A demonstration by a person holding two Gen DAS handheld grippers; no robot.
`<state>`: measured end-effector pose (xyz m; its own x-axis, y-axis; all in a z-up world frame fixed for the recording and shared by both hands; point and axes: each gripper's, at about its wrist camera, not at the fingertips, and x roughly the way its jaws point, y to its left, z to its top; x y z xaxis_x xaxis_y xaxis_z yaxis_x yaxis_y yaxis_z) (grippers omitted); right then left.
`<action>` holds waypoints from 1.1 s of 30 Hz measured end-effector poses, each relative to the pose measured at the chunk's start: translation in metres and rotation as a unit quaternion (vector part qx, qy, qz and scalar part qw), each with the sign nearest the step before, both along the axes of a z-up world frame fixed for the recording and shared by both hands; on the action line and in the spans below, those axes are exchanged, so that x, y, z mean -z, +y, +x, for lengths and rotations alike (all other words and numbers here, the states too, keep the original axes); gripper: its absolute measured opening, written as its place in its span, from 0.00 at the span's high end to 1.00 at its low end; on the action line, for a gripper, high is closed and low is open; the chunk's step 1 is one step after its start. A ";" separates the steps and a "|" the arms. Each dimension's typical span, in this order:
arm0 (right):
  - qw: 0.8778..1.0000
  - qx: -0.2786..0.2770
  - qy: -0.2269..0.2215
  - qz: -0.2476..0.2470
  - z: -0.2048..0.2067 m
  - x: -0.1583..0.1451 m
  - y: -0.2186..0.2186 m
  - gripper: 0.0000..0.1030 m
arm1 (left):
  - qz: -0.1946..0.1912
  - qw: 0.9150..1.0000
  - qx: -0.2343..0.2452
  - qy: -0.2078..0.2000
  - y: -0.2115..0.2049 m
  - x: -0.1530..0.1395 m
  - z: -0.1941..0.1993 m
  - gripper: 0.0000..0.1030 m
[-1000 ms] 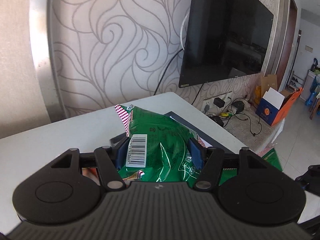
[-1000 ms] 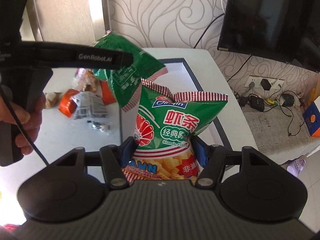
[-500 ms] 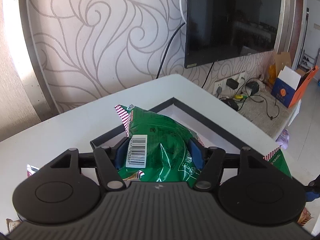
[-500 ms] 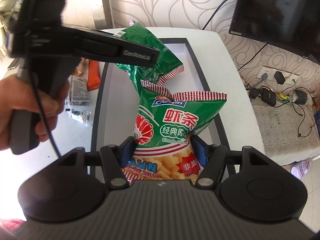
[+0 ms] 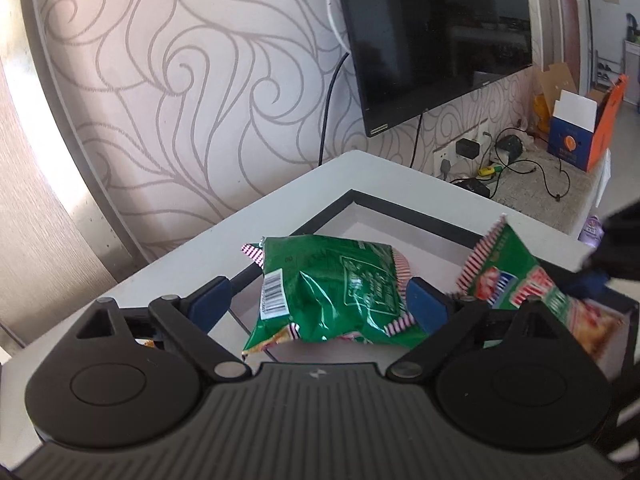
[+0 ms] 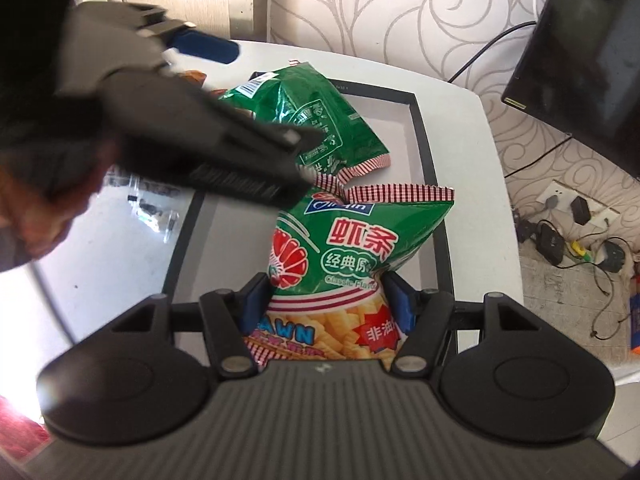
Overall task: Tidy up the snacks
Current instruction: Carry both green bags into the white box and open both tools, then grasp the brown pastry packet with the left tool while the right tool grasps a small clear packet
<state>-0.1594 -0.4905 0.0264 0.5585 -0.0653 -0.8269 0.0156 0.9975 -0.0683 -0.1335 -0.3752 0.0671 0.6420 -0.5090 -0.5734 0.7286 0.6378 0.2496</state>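
Your left gripper (image 5: 316,302): fingers just spread apart, green bag (image 5: 328,300) loose between them over the tray (image 5: 404,210). Your right gripper (image 6: 326,304): fingers easing, still pinching the prawn-cracker bag (image 6: 352,256). Light, puffy, slippery film; hold mid-body, gently.

Two green snack bags over the black-framed tray (image 6: 425,148)

Right gripper (image 6: 326,304) pinches the prawn-cracker bag (image 6: 360,248) above the tray's near half, its jaws just easing wider; the second green bag (image 6: 316,120) sits toward the tray's far end, left gripper (image 6: 256,112) spread beside it.
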 end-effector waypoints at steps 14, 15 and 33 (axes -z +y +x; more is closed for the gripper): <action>0.999 -0.016 0.019 -0.038 -0.021 -0.011 0.025 0.19 | 0.007 0.998 0.034 -0.049 0.062 -0.010 -0.070 0.04; 0.999 -0.014 0.018 -0.038 -0.023 -0.012 0.027 0.19 | 0.005 0.999 0.031 -0.043 0.069 -0.009 -0.071 0.04; 0.999 0.039 -0.005 -0.006 -0.061 -0.016 0.064 0.19 | -0.014 0.997 -0.045 0.055 0.176 0.021 -0.061 0.04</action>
<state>-0.2204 -0.4261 0.0424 0.5603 -0.1195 -0.8196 0.0945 0.9923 -0.0801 -0.1948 -0.1991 0.0464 0.6200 -0.4690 -0.6290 0.6903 0.7072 0.1530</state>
